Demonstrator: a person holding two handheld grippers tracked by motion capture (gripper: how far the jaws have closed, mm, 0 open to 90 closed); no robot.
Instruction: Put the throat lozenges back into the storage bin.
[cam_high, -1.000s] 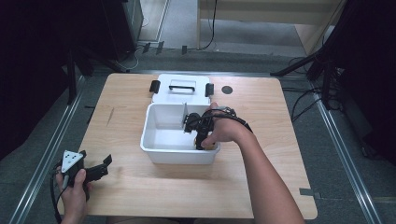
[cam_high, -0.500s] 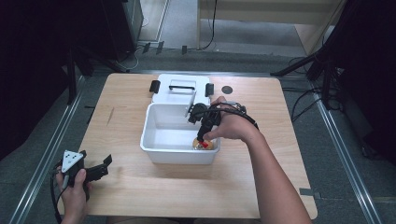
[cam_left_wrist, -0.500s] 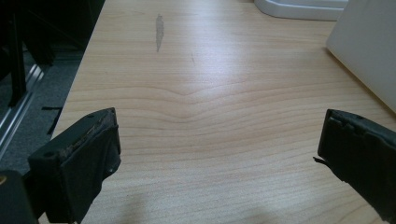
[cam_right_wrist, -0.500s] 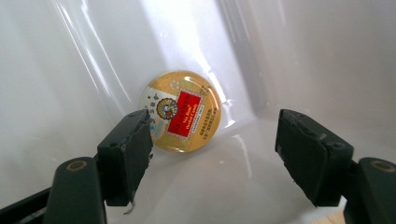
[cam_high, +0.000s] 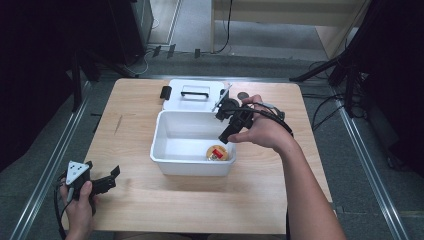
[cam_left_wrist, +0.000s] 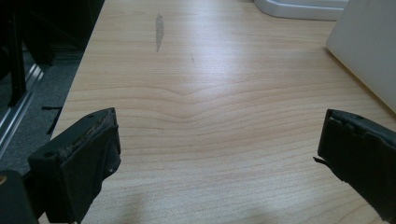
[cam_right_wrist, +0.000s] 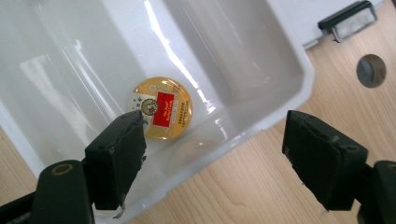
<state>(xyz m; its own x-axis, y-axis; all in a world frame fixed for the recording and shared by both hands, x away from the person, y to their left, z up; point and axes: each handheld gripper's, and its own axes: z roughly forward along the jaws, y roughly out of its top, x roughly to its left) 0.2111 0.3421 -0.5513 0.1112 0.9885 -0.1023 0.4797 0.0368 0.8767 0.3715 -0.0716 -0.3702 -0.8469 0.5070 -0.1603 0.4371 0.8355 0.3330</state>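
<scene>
Three cameras around the white bin

High view: fixed above the near table edge, facing forward and down, far enough to take in the whole table. Left gripper view: low and close over bare wood left of the bin, catching one bin wall at its right edge. Right gripper view: close above the bin's right rim, looking down inside; shares the bin floor and lid with the high view.

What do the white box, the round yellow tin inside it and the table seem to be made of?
The white box looks like glossy moulded plastic: smooth thin walls, rounded rim, bright streaks of reflected light. The round yellow tin may be printed metal or plastic; its shiny lid with a red label leaves that open. The table looks like pale wood or a wood-grain laminate, matte, with wavy grain lines.
</scene>
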